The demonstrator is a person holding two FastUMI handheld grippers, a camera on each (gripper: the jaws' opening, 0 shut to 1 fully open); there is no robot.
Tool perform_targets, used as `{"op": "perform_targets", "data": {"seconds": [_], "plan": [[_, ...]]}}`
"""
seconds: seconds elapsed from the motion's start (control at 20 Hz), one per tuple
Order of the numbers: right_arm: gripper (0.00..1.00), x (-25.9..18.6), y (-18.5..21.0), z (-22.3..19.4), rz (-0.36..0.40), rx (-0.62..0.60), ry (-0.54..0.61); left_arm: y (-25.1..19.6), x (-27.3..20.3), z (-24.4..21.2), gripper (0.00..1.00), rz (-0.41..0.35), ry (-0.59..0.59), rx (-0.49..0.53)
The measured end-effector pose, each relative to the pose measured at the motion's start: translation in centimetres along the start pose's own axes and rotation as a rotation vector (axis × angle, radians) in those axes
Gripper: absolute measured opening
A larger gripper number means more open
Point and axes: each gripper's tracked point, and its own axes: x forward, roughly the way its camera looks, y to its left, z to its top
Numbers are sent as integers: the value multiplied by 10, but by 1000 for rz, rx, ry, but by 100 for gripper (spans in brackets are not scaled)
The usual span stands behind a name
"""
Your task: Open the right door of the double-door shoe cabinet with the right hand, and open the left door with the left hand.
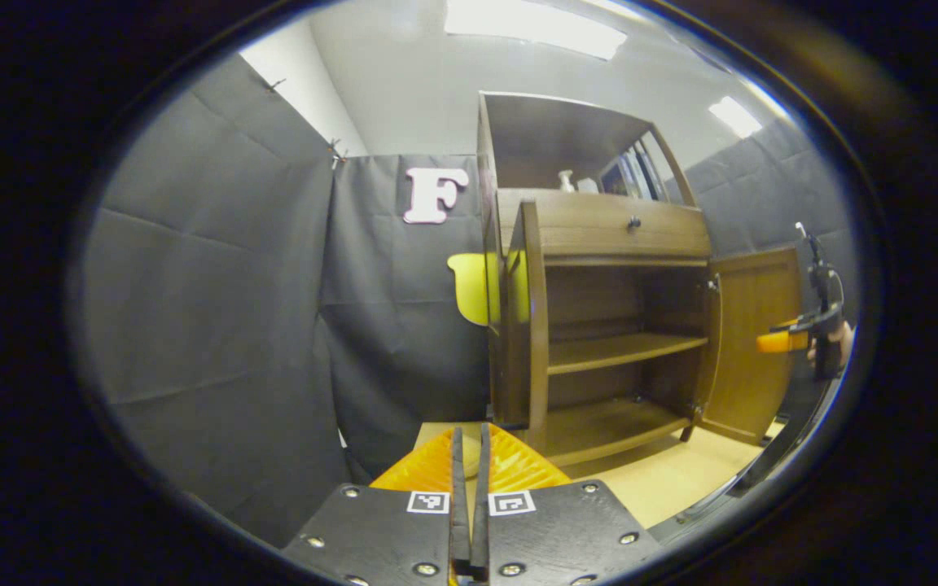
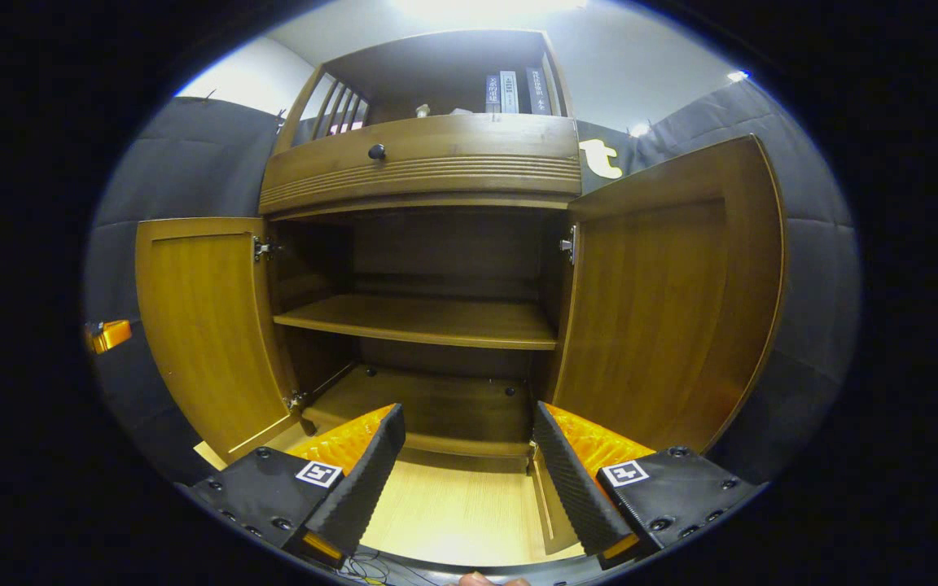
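Left hand-held gripper: its two fingers were pressed together, nothing was between them, and it was apart from the cabinet.
Right hand-held gripper: its fingers were spread wide and held nothing; it faced the open front of the shoe cabinet.
Right door: it stood open, swung outward, just ahead and to the right side of the right hand-held gripper. In the left gripper view it was far ahead on the right.
Left door: it stood open too, ahead and to the left of the right hand-held gripper. In the left gripper view it was seen edge-on, ahead and a little to the right of the pressed fingers.
Inside shelf: it was bare, straight ahead of the right hand-held gripper, between the two doors.
Drawer knob: it was above the open compartment.
Books: they stood upright in the top compartment.
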Motion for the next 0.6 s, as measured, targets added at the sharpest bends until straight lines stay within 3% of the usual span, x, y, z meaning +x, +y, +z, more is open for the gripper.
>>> {"op": "perform_targets", "data": {"seconds": [0.05,0.4,0.6], "plan": [[97,-6,1,-1,22,-6,-1,-3,-1,5,2,12,-15,-15],[98,-36,-6,-2,152,-14,-19,-26,-8,21,96,102,-70,-3],[97,-52,-21,-8,182,34,-16,-45,-14,13,96,134,-23,-22]]}}
